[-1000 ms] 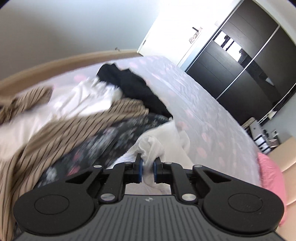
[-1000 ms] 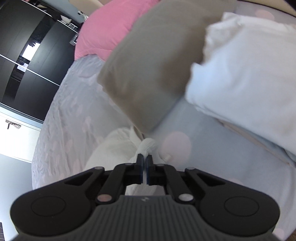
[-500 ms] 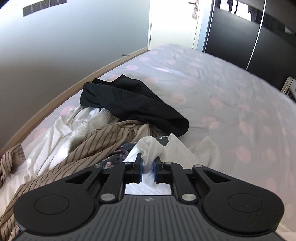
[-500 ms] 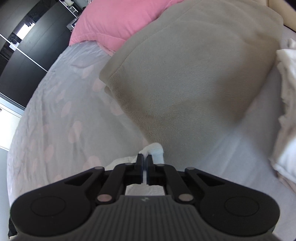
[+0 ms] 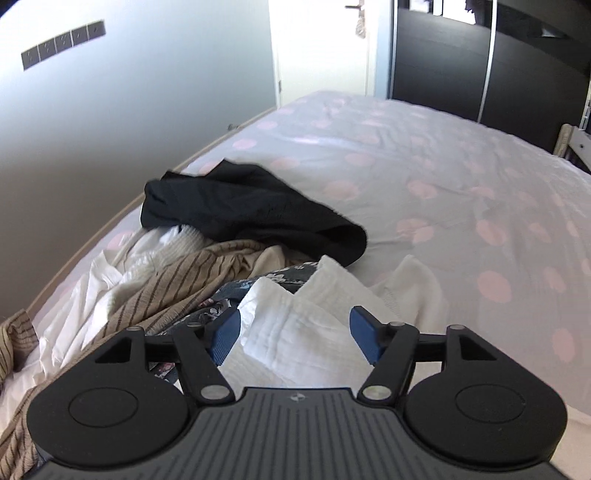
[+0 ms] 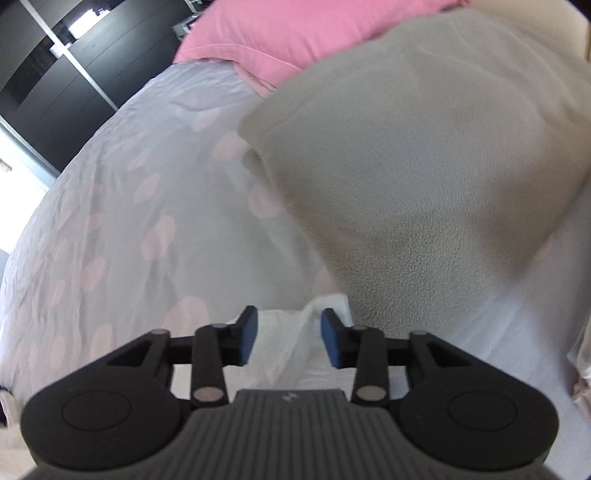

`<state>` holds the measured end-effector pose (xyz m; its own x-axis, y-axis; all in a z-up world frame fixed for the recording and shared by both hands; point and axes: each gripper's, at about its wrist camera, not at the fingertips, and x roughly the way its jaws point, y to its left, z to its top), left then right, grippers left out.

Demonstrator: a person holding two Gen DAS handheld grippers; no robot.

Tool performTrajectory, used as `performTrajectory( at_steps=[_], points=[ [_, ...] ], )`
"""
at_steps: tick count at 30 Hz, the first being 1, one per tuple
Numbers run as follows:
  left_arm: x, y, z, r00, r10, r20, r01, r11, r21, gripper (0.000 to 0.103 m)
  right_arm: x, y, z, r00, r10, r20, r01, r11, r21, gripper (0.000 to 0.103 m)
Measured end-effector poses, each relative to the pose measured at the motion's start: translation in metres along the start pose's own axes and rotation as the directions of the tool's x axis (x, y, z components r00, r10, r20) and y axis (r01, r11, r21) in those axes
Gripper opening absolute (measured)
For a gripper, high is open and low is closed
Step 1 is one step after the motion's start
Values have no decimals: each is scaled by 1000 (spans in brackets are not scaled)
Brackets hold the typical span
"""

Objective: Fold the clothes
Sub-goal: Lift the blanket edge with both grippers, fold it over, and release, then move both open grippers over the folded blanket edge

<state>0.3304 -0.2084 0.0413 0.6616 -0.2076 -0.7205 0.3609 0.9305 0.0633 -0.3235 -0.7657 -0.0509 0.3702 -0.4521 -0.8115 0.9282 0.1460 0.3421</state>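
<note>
Right now both my grippers point down at the bed, and both sets of jaws are opening. My left gripper (image 5: 295, 328) has its blue pads (image 5: 224, 334) spread wide, and the white garment (image 5: 306, 317) lies between them without either pad pressing on it, so it is loose on the spotted bedspread (image 5: 424, 177). From that gripper the heap of other clothes sits around ten to eleven o'clock: a dark floral piece (image 5: 236, 291) touching the white garment's edge, a tan striped top (image 5: 173, 284) beside that, more white cloth (image 5: 110, 273) further left, and a black garment (image 5: 251, 206) at about eleven, draped over the heap. A dark wardrobe (image 5: 480, 59) stands at one o'clock beyond the bed. My right gripper (image 6: 288, 334) is only partly open; another bunch of the white garment (image 6: 284, 339) rises between its pads, and I think neither pad presses on it, though the blur makes that hard to judge. A grey fleece blanket (image 6: 424, 166) fills the view at one o'clock, its near edge just beside the white cloth, and a pink pillow (image 6: 295, 33) lies at twelve, behind the blanket.
</note>
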Motion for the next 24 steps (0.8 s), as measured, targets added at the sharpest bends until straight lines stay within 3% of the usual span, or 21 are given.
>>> performTrajectory(
  at_steps=[2, 4, 5, 8, 11, 15, 17, 18, 20, 21, 22, 24],
  points=[
    [-16, -4, -4, 999, -17, 36, 16, 1000, 27, 67, -13, 6, -4, 999, 0, 33, 3, 998, -66, 50],
    [-31, -9, -7, 997, -34, 63, 30, 997, 67, 68, -22, 9, -8, 999, -21, 44, 25, 993, -112, 64],
    [-37, -12, -8, 996, -36, 77, 29, 996, 85, 68, -25, 8, -9, 999, -29, 35, 33, 993, -115, 65],
    [-57, -19, -12, 992, -42, 121, 26, 991, 131, 68, -33, 5, -16, 1000, 7, -17, -9, 996, -91, 61],
    [-72, -22, -12, 988, -30, 151, 8, 990, 142, 70, -43, 18, -37, 999, 28, -37, -34, 984, -172, 51],
    [-78, -8, -6, 991, 23, 134, -35, 995, 89, 70, -52, 37, -71, 994, 65, -86, -88, 955, -283, 48],
    [-85, -1, -7, 991, 17, 132, -26, 998, 61, 70, -53, 47, -86, 992, 73, -103, -103, 940, -325, 47],
    [-88, 0, -9, 992, -2, 126, -7, 998, 69, 68, -52, 51, -92, 992, 73, -108, -106, 932, -347, 43],
    [-92, -5, -15, 994, -49, 94, 39, 993, 111, 54, -51, 60, -106, 991, 71, -117, -111, 914, -391, 37],
    [-93, -10, -20, 995, -71, 71, 60, 989, 136, 40, -50, 65, -113, 990, 70, -121, -114, 904, -411, 33],
    [-92, -16, -27, 995, -88, 43, 80, 984, 160, 34, -48, 68, -117, 990, 67, -126, -115, 901, -418, 29],
    [-88, -31, -43, 992, -124, -2, 122, 973, 197, 31, -43, 73, -125, 988, 67, -137, -120, 897, -425, 22]
  ],
)
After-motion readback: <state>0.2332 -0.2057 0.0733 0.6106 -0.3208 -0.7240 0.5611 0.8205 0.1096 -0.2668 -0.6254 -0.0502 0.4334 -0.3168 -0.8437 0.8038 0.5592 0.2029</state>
